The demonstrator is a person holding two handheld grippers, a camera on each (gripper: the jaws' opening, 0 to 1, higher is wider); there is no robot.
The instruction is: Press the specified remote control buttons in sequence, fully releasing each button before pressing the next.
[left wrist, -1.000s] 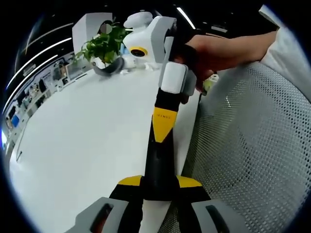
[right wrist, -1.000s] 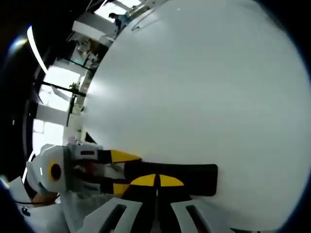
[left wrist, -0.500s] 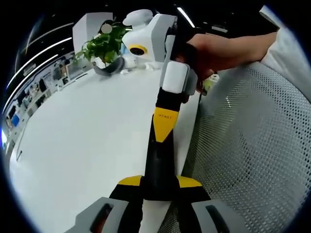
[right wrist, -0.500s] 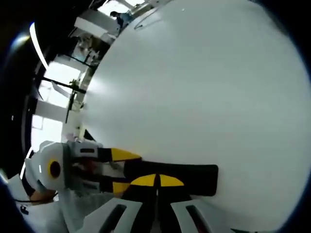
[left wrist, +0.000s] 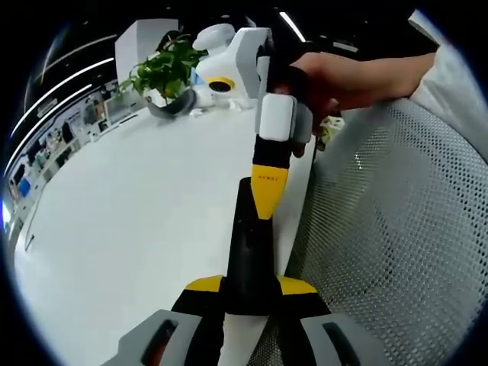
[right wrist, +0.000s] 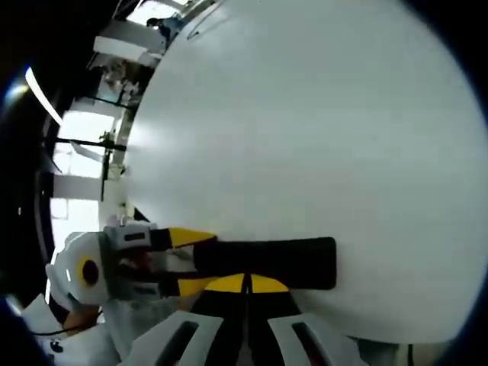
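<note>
A bright office with ceiling strip lights and a potted plant [left wrist: 164, 72] at the far side surrounds a bare white tabletop [left wrist: 130, 221], with a mesh chair [left wrist: 396, 229] at its near right edge.

The remote [left wrist: 249, 252], a long black bar, is clamped at its near end in the left tongs [left wrist: 249, 293], whose yellow tips close on its two sides. Its long axis runs straight away from those tongs, out over the tabletop edge. The right tongs [left wrist: 267, 194], gripped by a hand [left wrist: 335, 76], come in from the far end along the same axis, narrow yellow tip pointing down at the remote's face; whether it touches is unclear. They appear closed on nothing. In the right gripper view the remote [right wrist: 267, 263] lies crosswise just ahead of the right tongs [right wrist: 244, 284], the left tongs [right wrist: 187, 259] holding its left end. The right tongs are the pressing ones, so the move hinges on that tip dropping onto the chosen button.

Compared with half a second ago, the tip has drawn back toward the remote's far end, baring more of its face.
</note>
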